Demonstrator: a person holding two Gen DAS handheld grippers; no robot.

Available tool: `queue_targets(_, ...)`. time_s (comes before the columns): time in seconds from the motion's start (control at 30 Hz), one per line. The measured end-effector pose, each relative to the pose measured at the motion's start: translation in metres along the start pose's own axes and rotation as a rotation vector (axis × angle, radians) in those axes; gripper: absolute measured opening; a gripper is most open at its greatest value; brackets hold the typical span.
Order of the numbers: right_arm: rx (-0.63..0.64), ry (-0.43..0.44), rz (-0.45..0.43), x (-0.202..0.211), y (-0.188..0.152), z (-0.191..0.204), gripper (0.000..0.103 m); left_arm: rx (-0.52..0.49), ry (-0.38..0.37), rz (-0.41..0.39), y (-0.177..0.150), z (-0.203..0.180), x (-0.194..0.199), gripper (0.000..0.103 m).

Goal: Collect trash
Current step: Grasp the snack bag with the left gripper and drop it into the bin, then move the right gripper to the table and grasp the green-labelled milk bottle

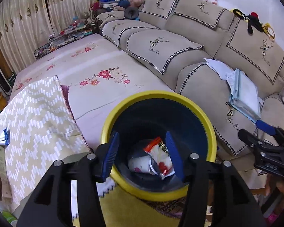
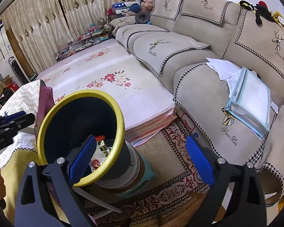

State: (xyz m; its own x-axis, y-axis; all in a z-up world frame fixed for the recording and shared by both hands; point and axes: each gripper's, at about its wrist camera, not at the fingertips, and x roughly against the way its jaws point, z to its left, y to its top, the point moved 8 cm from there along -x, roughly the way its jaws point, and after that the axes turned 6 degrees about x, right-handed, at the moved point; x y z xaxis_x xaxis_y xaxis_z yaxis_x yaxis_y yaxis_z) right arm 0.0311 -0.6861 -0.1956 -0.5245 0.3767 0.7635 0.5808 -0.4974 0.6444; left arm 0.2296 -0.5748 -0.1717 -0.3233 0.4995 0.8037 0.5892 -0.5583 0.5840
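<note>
At lower centre, the left gripper (image 1: 142,151) gapes half-open and empty over the yellow-rimmed bin (image 1: 197,109) holding a snack wrapper (image 1: 159,157), the right gripper (image 2: 142,160) wide open, empty.

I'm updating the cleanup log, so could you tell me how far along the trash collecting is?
Done: a red-and-white wrapper and a paper cup lie in the yellow-rimmed bin. In hand: nothing; the left tongs stand open above the bin, and the right tongs are open too. Possibly left: loose papers on the sofa.

Glossy plastic wrapper (image 1: 159,155), matt cloth sofa (image 1: 179,56), woven rug (image 2: 172,185)
</note>
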Motion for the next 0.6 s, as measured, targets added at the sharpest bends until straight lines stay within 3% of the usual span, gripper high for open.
queue_targets(0.07,0.000,0.009,0.000,0.001,-0.001,0.003,0.091,0.019,-0.003,-0.040,-0.005,0.014,0.031,0.056)
queue_targets(0.13,0.009,0.020,0.004,0.000,-0.003,0.010,0.091,0.060,0.004,-0.102,-0.011,0.034,0.069,0.069)
queue_targets(0.27,0.027,0.050,0.008,0.000,-0.005,0.029,0.091,0.117,0.088,-0.213,-0.039,0.077,0.138,0.083)
queue_targets(0.4,0.068,0.091,-0.005,0.007,-0.002,0.060,0.091,0.170,0.184,-0.254,-0.085,0.124,0.188,0.084)
queue_targets(0.6,0.209,0.202,-0.035,0.029,0.005,0.153,0.091,0.290,0.325,-0.258,-0.166,0.194,0.243,0.087)
